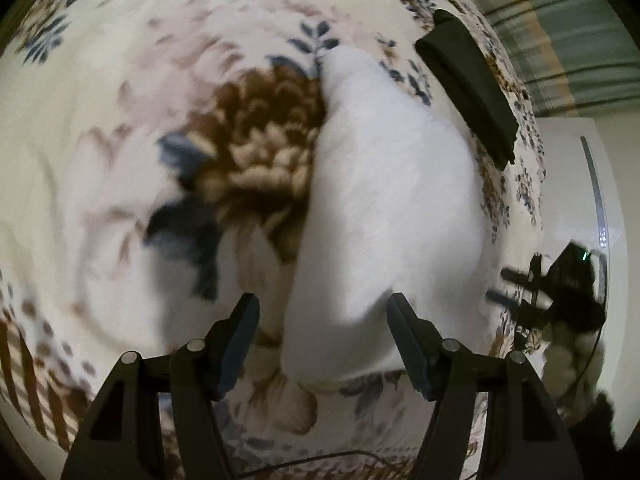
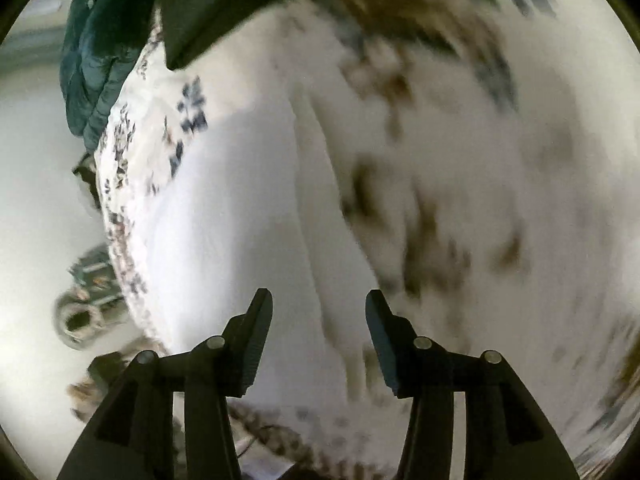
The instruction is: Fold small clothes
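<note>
Floral bedding (image 1: 120, 160) fills both of my wrist views: a cream blanket with a big brown flower and blue-grey leaves, spread over what looks like a bed. On it lies the piece I am working on, one white garment (image 1: 384, 208). From the left wrist it is a long, smooth, plain white shape running from near my fingers away toward the far side, narrowing to a tip there, with its left edge lying over the brown flower. From the right wrist the same white cloth (image 2: 240, 208) fills the middle of the view, with a long crease or fold line running through it; the picture is blurred, so I cannot read finer detail.

I count one white garment and one dark folded garment (image 1: 468, 92), which sits apart on the blanket, far and to the right of the white one, close to the bed's edge. The right wrist shows its dark corner (image 2: 208, 4) at the top, with a teal quilted cloth (image 2: 96, 48) beside it at the far left.

My left gripper (image 1: 322, 336) hangs just above the near end of the white piece, jaws apart, nothing pinched. My right gripper (image 2: 319, 328) also stands parted over the white cloth, holding nothing; it shows small at the right edge of the left view. Pale floor lies beyond the bed's edge.
</note>
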Available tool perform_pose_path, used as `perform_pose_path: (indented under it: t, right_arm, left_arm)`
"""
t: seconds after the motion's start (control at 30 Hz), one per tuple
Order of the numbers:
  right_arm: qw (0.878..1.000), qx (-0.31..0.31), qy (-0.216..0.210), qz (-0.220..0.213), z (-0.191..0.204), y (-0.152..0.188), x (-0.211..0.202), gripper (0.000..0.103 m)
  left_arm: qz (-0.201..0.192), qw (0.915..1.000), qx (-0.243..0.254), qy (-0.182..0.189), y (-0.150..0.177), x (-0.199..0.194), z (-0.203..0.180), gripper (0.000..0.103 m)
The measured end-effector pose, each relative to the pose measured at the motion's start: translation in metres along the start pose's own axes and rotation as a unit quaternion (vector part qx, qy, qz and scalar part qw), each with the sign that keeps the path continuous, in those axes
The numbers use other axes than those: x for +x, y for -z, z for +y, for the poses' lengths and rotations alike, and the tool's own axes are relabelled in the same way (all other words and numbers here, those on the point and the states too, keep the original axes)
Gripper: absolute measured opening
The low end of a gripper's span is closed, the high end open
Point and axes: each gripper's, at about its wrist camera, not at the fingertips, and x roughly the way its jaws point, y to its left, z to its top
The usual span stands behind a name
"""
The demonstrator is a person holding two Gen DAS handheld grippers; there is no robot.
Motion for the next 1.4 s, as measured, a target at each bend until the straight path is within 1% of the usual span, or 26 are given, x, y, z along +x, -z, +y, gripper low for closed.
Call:
perform_pose_path:
  t: [0.1,0.13,0.17,0.27,0.37,0.4,0.47,0.53,0.6,0.67,0.7,0.73,0.77,0.8,0.87,0.9,0.97,1.03,1.07,1.13,1.17,1.2,1.23,1.27,1.3,1.4]
  right_arm:
    - [1.0,0.019,-0.009,0.016,-0.01,0.016,0.023,0.053]
    - [1.0,0.017,-0.014,0.015,-0.007,0.021,0.031,0.029]
    - [1.0,0.012,-0.012,0.013,-0.003,0.027,0.037,0.008]
    - [0.999,0.005,0.018,-0.033,0.003,0.047,0.019,0.007]
    - [0.996,0.016,0.033,-0.077,-0.004,0.067,-0.02,0.006]
    - [0.995,0.016,0.048,-0.088,-0.009,0.073,-0.03,0.006]
    - [0.995,0.03,0.057,-0.077,-0.025,0.08,-0.032,0.006]
    - [0.994,0.046,0.068,-0.065,-0.043,0.081,-0.018,0.006]
    - [0.994,0.048,0.076,-0.057,-0.054,0.076,0.0,0.006]
    - [0.996,0.059,0.053,-0.029,-0.064,0.068,0.02,0.009]
    - [0.997,0.054,0.05,-0.012,-0.065,0.063,0.027,0.015]
    - [0.997,0.05,0.056,-0.006,-0.065,0.06,0.027,0.032]
    - [0.997,0.046,0.067,-0.005,-0.065,0.058,0.023,0.041]
    - [0.996,0.044,0.076,-0.019,-0.065,0.057,0.012,0.048]
    - [0.993,0.045,0.096,-0.049,-0.067,0.056,-0.011,0.051]
    - [0.992,0.043,0.096,-0.063,-0.066,0.055,-0.023,0.054]
    - [0.995,0.027,0.054,-0.079,-0.063,0.047,-0.035,0.066]
    - [0.997,-0.004,-0.003,-0.07,-0.061,0.03,-0.029,0.087]
    - [0.998,-0.012,-0.029,-0.061,-0.063,0.021,-0.021,0.089]
    - [0.995,-0.013,-0.094,-0.021,-0.073,-0.003,0.009,0.089]
    - [0.994,-0.009,-0.109,-0.002,-0.077,-0.01,0.022,0.09]
    - [0.99,-0.01,-0.136,0.021,-0.081,-0.018,0.038,0.091]
    - [0.987,-0.018,-0.157,0.034,-0.08,-0.019,0.046,0.092]
    - [0.983,-0.03,-0.176,0.044,-0.076,-0.022,0.049,0.093]
    - [0.979,-0.041,-0.193,0.055,-0.07,-0.025,0.053,0.093]
    - [0.968,-0.061,-0.232,0.079,-0.044,-0.028,0.068,0.092]
  left_arm:
    - [-0.001,1.0,-0.007,-0.004,0.004,0.001,0.0,0.064]
    - [-0.003,1.0,-0.006,-0.007,0.004,0.001,-0.003,0.064]
    - [-0.005,0.9999,-0.005,-0.008,0.005,0.0,-0.005,0.064]
    - [-0.012,0.9999,0.001,-0.006,0.005,-0.002,-0.014,0.064]
    - [-0.01,0.9999,0.009,0.0,0.007,0.001,-0.021,0.064]
    - [-0.009,0.9999,0.01,0.006,0.007,0.003,-0.023,0.064]
    - [-0.003,0.9997,0.016,0.015,0.007,0.01,-0.029,0.064]
    - [0.002,0.9995,0.028,0.017,0.007,0.019,-0.035,0.064]
    - [0.007,0.9995,0.024,0.022,0.006,0.024,-0.036,0.064]
    - [0.011,0.9995,0.016,0.025,0.006,0.023,-0.036,0.064]
    - [0.012,0.9995,0.013,0.028,0.006,0.021,-0.036,0.064]
    - [0.011,0.9994,0.014,0.029,0.006,0.018,-0.036,0.064]
    - [0.009,0.9993,0.018,0.03,0.005,0.014,-0.038,0.064]
    - [0.007,0.9991,0.024,0.033,0.003,0.009,-0.04,0.064]
    - [0.0,0.9987,0.036,0.037,-0.004,0.003,-0.042,0.064]
    - [-0.003,0.9984,0.04,0.04,-0.007,0.003,-0.042,0.064]
    - [-0.004,0.9977,0.047,0.048,-0.021,0.009,-0.041,0.064]
    - [-0.002,0.9962,0.05,0.072,-0.037,0.026,-0.036,0.064]
    - [0.001,0.996,0.049,0.075,-0.043,0.034,-0.034,0.064]
    - [0.007,0.9932,0.044,0.108,-0.056,0.049,-0.028,0.064]
    - [0.01,0.992,0.04,0.119,-0.064,0.057,-0.024,0.064]
    - [0.022,0.9876,0.038,0.151,-0.07,0.067,-0.021,0.066]
    - [0.03,0.9849,0.033,0.167,-0.075,0.075,-0.017,0.071]
    - [0.034,0.9832,0.028,0.177,-0.077,0.08,-0.015,0.071]
    - [0.044,0.9775,0.021,0.205,-0.08,0.089,-0.011,0.071]
    - [0.049,0.9711,0.007,0.233,-0.084,0.103,-0.008,0.071]
